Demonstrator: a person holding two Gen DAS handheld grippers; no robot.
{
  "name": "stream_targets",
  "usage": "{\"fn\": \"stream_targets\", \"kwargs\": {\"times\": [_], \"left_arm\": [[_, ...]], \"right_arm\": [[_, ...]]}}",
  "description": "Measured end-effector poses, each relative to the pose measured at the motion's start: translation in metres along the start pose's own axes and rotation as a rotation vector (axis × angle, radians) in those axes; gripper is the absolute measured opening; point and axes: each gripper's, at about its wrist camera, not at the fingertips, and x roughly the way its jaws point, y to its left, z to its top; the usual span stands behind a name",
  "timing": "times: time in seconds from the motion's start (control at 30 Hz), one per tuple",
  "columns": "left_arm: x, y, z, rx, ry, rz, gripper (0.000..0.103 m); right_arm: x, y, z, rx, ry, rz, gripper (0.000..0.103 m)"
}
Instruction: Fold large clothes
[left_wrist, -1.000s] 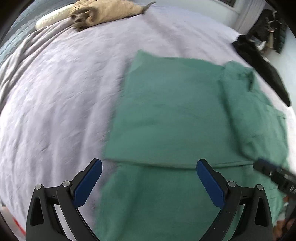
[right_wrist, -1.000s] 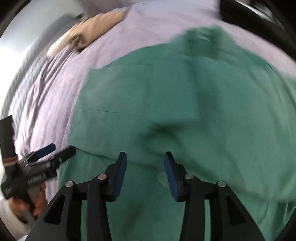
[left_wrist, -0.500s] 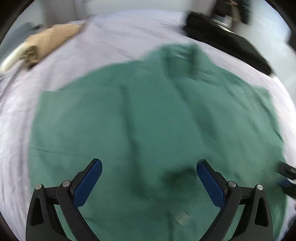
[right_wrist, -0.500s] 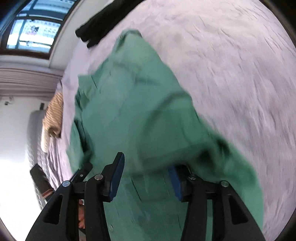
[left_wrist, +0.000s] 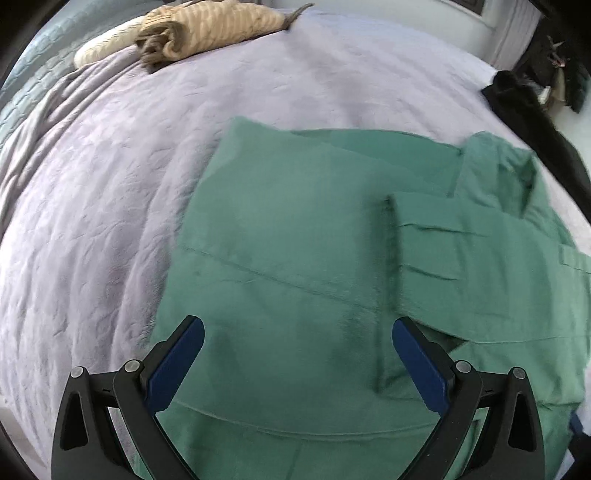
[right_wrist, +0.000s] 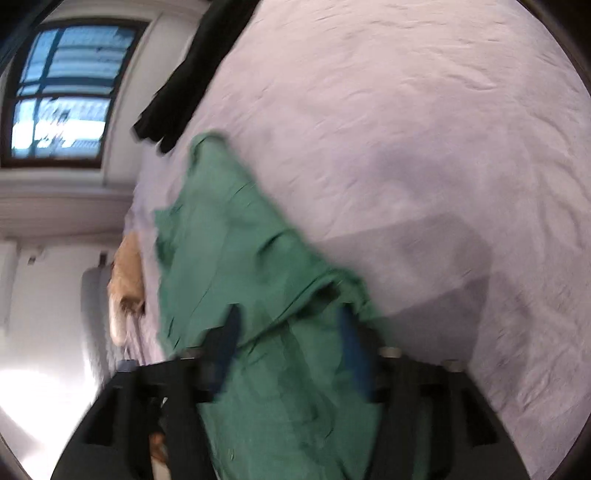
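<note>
A large green garment (left_wrist: 295, 221) lies spread on the lilac bed cover (left_wrist: 110, 166), with a folded panel and a sleeve laid over its right part. My left gripper (left_wrist: 298, 326) hovers just above the garment's near part, jaws wide open and nothing between them. In the blurred right wrist view the right gripper (right_wrist: 290, 314) is tilted at the garment's (right_wrist: 221, 240) edge. Its jaws are opening, and a bunched fold of green cloth lies loosely between the fingers and drapes over one of them.
A beige striped garment (left_wrist: 207, 26) lies rolled at the head of the bed, beside a pale pillow. A black garment (left_wrist: 528, 114) lies along the far right edge. Bare lilac cover (right_wrist: 406, 129) stretches beyond the green cloth. A window (right_wrist: 59, 92) is in the wall.
The right gripper has rolled onto its side and its jaws have spread apart around the green cloth. The left view swung over the garment and back to its left part; its jaws stayed wide.
</note>
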Motion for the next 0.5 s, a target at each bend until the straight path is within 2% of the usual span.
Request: {"fn": "stream_targets", "kwargs": {"times": [0.07, 0.13, 0.23, 0.27, 0.33, 0.37, 0.4, 0.5], "left_arm": [[-0.002, -0.011, 0.003, 0.030, -0.007, -0.038, 0.102], [0.000, -0.028, 0.009, 0.079, -0.008, -0.040, 0.102], [0.003, -0.043, 0.012, 0.125, -0.026, -0.040, 0.102], [0.006, -0.046, 0.013, 0.133, -0.020, -0.039, 0.102], [0.014, -0.048, 0.018, 0.128, -0.002, -0.052, 0.102], [0.016, -0.049, 0.021, 0.123, 0.001, -0.054, 0.102], [0.017, -0.050, 0.023, 0.121, 0.000, -0.052, 0.102], [0.020, -0.051, 0.026, 0.125, -0.008, -0.048, 0.102]], "right_arm": [[0.012, 0.006, 0.001, 0.005, 0.013, 0.030, 0.067], [0.032, 0.018, 0.001, 0.009, 0.101, 0.096, 0.067], [0.046, 0.060, -0.009, -0.140, 0.224, 0.148, 0.067], [0.043, 0.075, -0.012, -0.207, 0.222, 0.128, 0.067], [0.033, 0.103, -0.008, -0.355, 0.157, 0.039, 0.067], [0.030, 0.113, 0.001, -0.412, 0.094, -0.034, 0.067], [0.029, 0.119, 0.014, -0.441, 0.031, -0.110, 0.067], [0.038, 0.114, 0.058, -0.406, -0.061, -0.207, 0.067]]}}
